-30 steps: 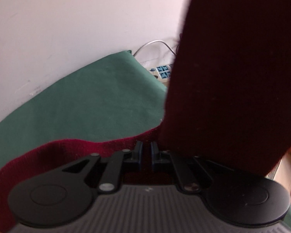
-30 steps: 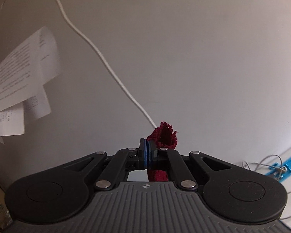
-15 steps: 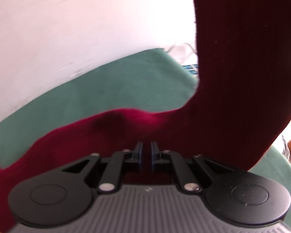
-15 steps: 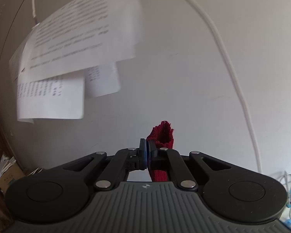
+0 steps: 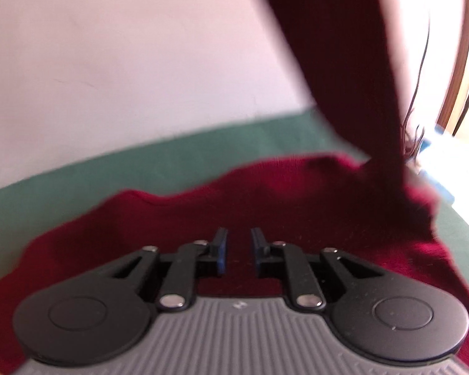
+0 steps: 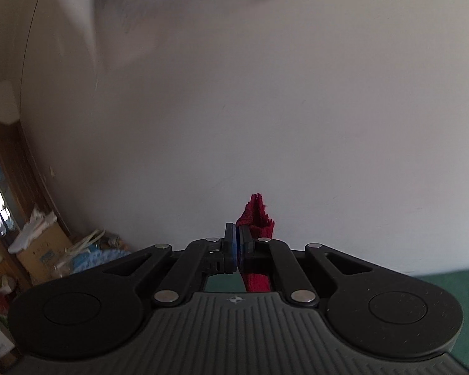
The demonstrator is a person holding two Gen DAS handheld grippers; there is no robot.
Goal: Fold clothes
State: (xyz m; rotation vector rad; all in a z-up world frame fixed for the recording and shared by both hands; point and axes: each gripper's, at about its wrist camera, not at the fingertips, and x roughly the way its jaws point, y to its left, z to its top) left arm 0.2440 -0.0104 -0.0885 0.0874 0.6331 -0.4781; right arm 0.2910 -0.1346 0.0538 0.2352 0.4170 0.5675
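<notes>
One blurred strip of red garment [image 5: 344, 72] probably hangs before the wall [image 5: 125, 62].

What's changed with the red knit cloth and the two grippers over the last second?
The left gripper has opened, letting go of the dark red knit garment, which now lies spread wider on the green table cover. The right gripper stays clamped on its raised end, swinging left.

A lived-in home: wooden door frame [image 6: 22, 162], cardboard box [image 6: 42, 254] and floor clutter beside a plain wall [image 6: 265, 109].
</notes>
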